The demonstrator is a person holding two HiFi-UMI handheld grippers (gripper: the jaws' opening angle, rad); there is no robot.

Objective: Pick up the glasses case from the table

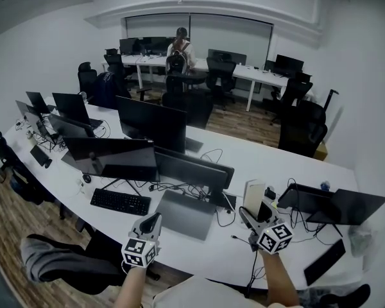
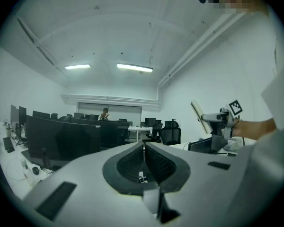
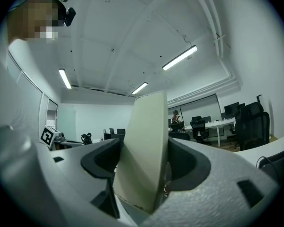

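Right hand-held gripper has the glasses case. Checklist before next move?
1. Grip: glasses case clamped between the jaws of the right hand-held gripper: ok.
2. Case off the table: ok, the left gripper view shows it in the air.
3. Case upright: not ok, it leans.
4. The left hand-held gripper is empty, jaws together: ok.
5. Grip firm enough to carry: cannot tell.

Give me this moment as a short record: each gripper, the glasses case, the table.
left gripper: jaws together, nothing between them
right gripper: closed on the glasses case
glasses case: cream, standing on end, held up clear of the table
table: white, carries monitors and a keyboard
task status: case picked up
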